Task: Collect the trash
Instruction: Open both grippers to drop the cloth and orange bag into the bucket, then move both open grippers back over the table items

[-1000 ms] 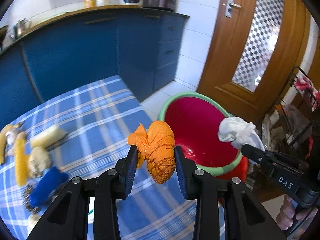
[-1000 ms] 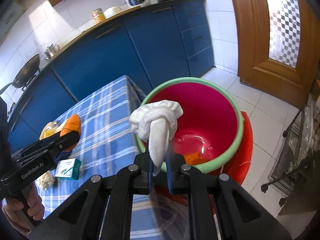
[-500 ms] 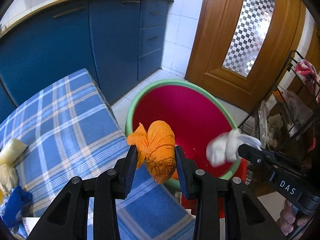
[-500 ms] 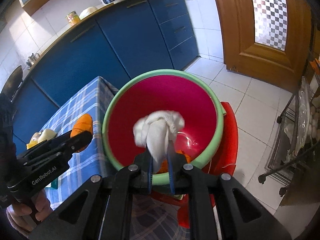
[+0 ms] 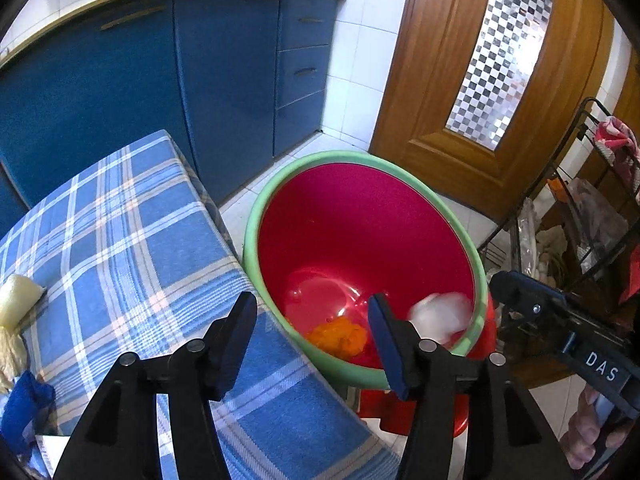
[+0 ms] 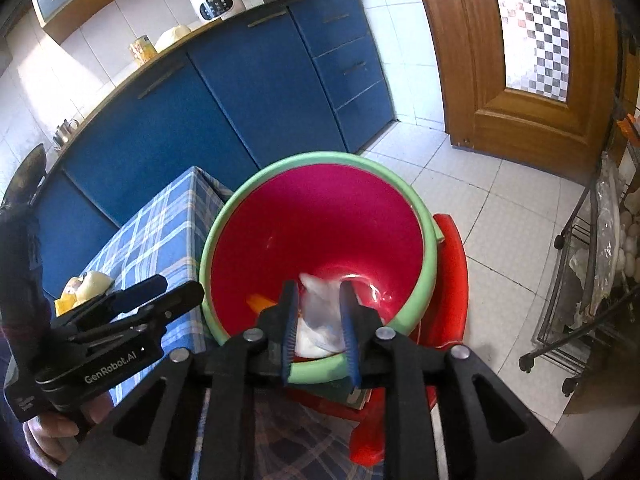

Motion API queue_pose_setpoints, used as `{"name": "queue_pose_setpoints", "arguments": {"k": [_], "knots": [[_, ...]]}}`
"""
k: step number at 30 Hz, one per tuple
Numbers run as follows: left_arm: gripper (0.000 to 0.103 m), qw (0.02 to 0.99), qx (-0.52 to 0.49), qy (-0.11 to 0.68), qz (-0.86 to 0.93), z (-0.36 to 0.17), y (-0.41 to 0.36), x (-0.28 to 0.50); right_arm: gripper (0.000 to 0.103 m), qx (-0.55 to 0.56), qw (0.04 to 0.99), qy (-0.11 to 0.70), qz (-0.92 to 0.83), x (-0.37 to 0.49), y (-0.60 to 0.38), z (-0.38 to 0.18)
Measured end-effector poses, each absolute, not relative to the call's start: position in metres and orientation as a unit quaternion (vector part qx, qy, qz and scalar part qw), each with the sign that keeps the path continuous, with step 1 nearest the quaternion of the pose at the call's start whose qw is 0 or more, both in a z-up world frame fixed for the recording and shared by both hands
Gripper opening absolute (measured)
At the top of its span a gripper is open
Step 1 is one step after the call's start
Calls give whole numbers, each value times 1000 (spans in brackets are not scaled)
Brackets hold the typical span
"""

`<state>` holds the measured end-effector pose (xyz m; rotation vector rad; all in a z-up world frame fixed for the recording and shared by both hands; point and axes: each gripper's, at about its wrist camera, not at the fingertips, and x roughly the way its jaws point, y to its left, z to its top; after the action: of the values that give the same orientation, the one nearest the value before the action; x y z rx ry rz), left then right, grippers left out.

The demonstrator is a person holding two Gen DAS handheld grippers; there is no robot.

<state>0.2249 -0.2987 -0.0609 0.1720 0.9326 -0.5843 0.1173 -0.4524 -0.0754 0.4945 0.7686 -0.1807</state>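
Trash: orange wad and white wad lay inside red bin. Left hand-held gripper and right hand-held gripper both spread, empty. More scraps waited on surface.

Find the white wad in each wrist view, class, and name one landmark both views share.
Left wrist: the white wad shows blurred inside the bin, low against its right wall, right of the orange wad.
Right wrist: the white wad sits bottom centre, seen between the right hand-held gripper fingers, inside the bin.
Shared landmark: the bin's green rim.
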Motion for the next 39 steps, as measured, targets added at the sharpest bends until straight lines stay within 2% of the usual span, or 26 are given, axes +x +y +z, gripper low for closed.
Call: {"name": "queue_pose_setpoints", "arguments": {"k": [16, 39], "knots": [[59, 869, 54, 424, -251, -37, -251, 193, 28, 233, 901, 361, -67, 100, -429, -57], [59, 899, 5, 423, -114, -18, -98, 145, 37, 188, 911, 367, 12, 81, -332, -35]]}}
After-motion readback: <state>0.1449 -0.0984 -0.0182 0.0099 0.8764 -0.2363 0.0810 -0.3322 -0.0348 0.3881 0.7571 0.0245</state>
